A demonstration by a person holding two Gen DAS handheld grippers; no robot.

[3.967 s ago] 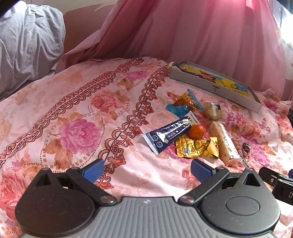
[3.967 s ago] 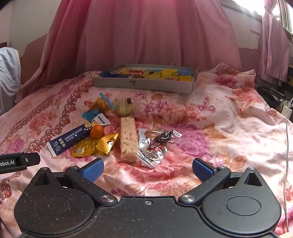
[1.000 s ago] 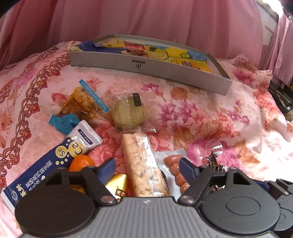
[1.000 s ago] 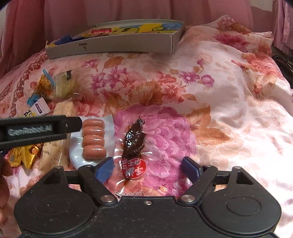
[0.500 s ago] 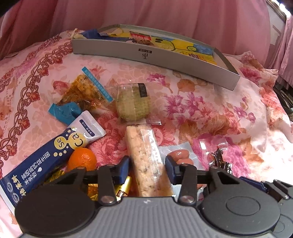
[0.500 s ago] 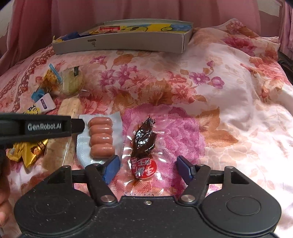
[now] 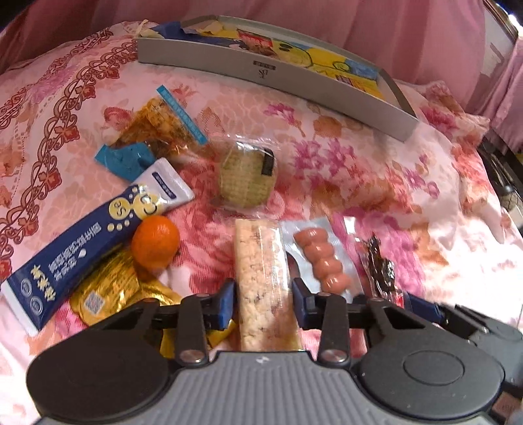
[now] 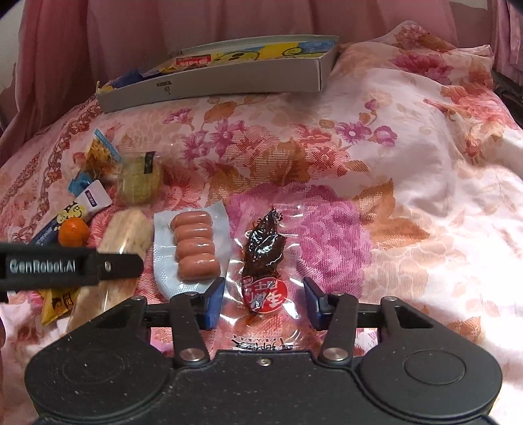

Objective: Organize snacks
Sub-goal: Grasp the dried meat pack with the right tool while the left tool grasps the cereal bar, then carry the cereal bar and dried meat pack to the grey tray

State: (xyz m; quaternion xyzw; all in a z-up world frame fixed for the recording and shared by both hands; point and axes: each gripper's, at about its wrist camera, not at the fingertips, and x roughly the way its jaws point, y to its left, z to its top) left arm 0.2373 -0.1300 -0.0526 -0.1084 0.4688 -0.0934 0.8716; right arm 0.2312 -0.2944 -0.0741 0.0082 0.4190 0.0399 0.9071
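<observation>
In the left wrist view, the left gripper (image 7: 263, 302) has its blue-padded fingers (image 7: 225, 305) drawn in on either side of a long pale puffed-rice bar in clear wrap (image 7: 263, 281); the pads sit right at the bar's edges, though firm contact cannot be told. The bar lies lengthwise on the pink floral bedspread (image 7: 376, 163). Just right of it lies a clear vacuum pack of small pink sausages (image 7: 322, 258), then a clear pack with a dark brown dried snack (image 7: 379, 266). To the left lie a small orange mandarin (image 7: 155, 242), a long dark-blue and white sachet (image 7: 98, 238) and a gold foil packet (image 7: 104, 291). Farther up the bed are a round greenish cake in clear wrap (image 7: 246, 178) and an amber snack bag with a blue strip (image 7: 157, 127). A shallow grey cardboard box with a yellow cartoon print inside (image 7: 278, 70) rests near the bed's far edge, before a pink curtain (image 7: 327, 23).

In the right wrist view, the right gripper (image 8: 263, 304) is parted, its fingers (image 8: 214, 305) straddling the dried snack pack (image 8: 263, 255) with a gap on each side. The sausage pack (image 8: 194, 243) lies just left; the left gripper's black body (image 8: 65, 264) overlaps the rice bar (image 8: 126, 229). The grey box (image 8: 225, 78) sits at the far edge.
</observation>
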